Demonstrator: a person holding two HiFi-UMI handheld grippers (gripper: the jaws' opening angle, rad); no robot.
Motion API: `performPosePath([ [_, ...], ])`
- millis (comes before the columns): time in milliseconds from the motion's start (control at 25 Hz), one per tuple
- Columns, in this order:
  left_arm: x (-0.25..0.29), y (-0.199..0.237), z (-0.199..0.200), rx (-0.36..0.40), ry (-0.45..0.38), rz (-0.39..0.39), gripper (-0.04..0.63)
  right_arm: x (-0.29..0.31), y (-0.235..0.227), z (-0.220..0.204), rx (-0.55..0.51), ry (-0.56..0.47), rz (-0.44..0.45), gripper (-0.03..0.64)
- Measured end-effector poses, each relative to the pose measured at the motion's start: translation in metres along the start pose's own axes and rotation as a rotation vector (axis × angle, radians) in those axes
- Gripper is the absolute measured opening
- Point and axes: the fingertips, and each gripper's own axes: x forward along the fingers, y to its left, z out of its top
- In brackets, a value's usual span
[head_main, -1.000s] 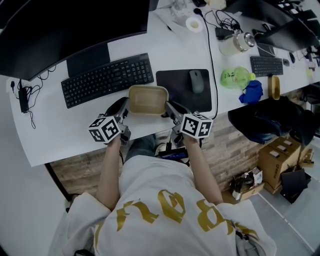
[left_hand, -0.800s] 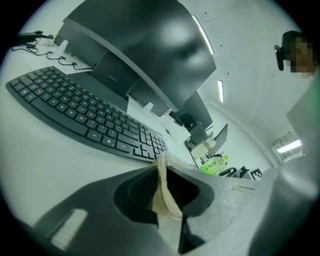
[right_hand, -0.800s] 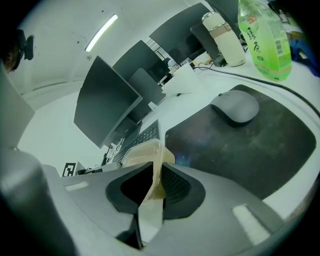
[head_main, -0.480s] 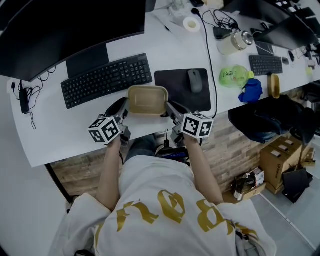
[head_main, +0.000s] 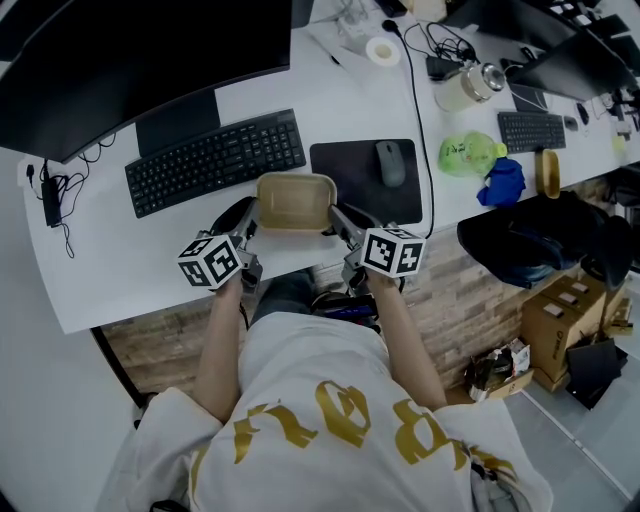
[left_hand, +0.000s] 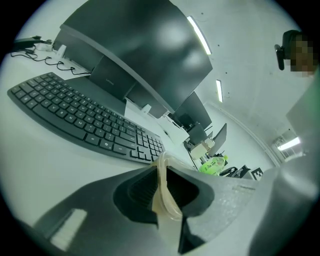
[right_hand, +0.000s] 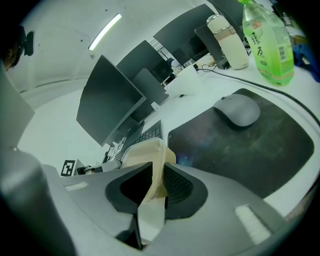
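Fingers of left gripper (head_main: 251, 213) at nine o'clock and right gripper (head_main: 336, 214) at three pinch opposite rims of the tan container (head_main: 296, 199); matched, level pressure should avoid tilting it.

I see a shallow tan container (head_main: 296, 199), rectangular with rounded corners, sitting level at the near edge of the desk (head_main: 110, 260). My left gripper (head_main: 250, 216) and right gripper (head_main: 336, 216) pinch its thin rim at opposite ends.
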Motion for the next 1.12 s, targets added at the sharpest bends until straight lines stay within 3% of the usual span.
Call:
performPosePath([
  [520, -0.008, -0.002, -0.007, 0.055, 0.014, 0.010, 0.054, -0.001, 0.002, -0.004, -0.106, 0.010, -0.046, 0.087],
  [1120, -0.021, -0.007, -0.003, 0.070, -0.017, 0.005, 0.055, -0.006, 0.016, -0.002, -0.147, -0.008, -0.038, 0.086],
])
